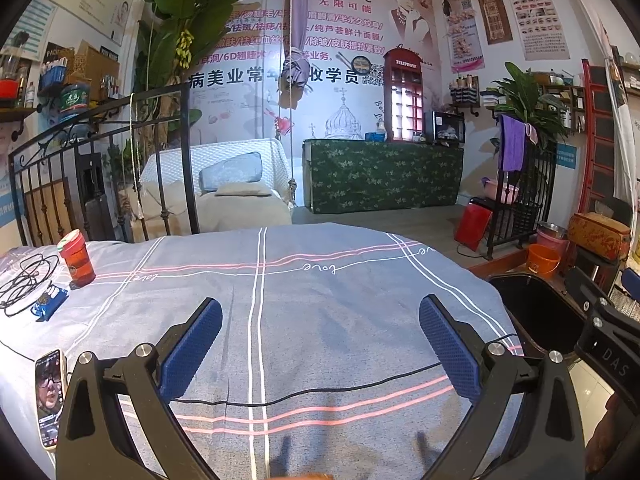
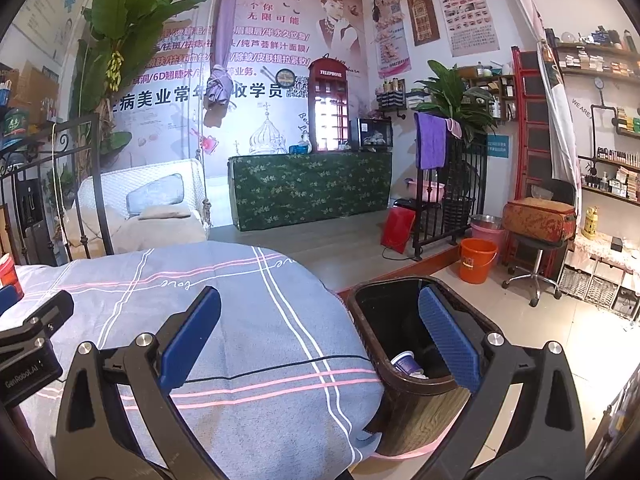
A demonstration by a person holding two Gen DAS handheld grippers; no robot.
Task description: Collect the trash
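A red drink cup (image 1: 77, 258) with a white lid stands on the grey bedspread (image 1: 304, 320) at the far left. A blue snack wrapper (image 1: 48, 304) lies just in front of it. A dark wooden trash bin (image 2: 404, 344) stands on the floor beside the bed's right edge, with a white-and-purple cup (image 2: 406, 363) inside; its rim shows in the left wrist view (image 1: 536, 312). My left gripper (image 1: 320, 344) is open and empty over the middle of the bed. My right gripper (image 2: 320, 340) is open and empty, spanning the bed edge and the bin.
A phone (image 1: 50, 396) lies at the bed's near left, and a coiled black cable (image 1: 24, 284) at the far left. A thin black wire (image 1: 320, 394) crosses the bedspread. An orange bucket (image 2: 478, 260) and a stool (image 2: 536, 256) stand on the floor beyond the bin.
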